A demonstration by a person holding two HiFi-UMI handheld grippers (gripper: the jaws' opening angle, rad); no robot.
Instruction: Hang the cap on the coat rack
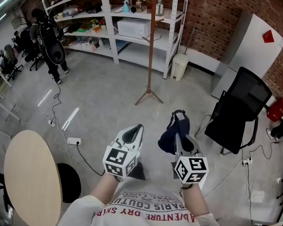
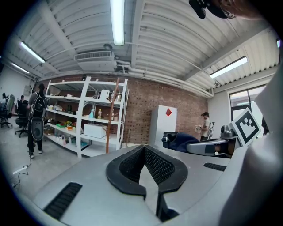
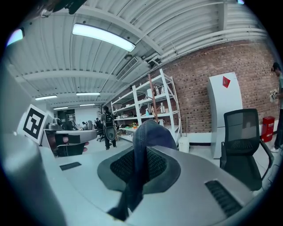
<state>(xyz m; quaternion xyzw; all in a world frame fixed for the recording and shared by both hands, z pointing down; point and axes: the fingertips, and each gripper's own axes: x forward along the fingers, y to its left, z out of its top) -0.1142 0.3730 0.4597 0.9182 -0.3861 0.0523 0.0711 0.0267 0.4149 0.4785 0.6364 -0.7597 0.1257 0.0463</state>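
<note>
Item: dark blue denim cap (image 1: 171, 137), soft and crumpled, is clamped between the ribbed black pads of the right gripper (image 1: 178, 141) and held well short of the slim brown wooden coat rack (image 1: 151, 49). The left gripper (image 1: 134, 131) is pressed together on nothing, equally short of the rack. The denim weave is shown only in the right gripper view, the rack's splayed feet only in the head view.
</note>
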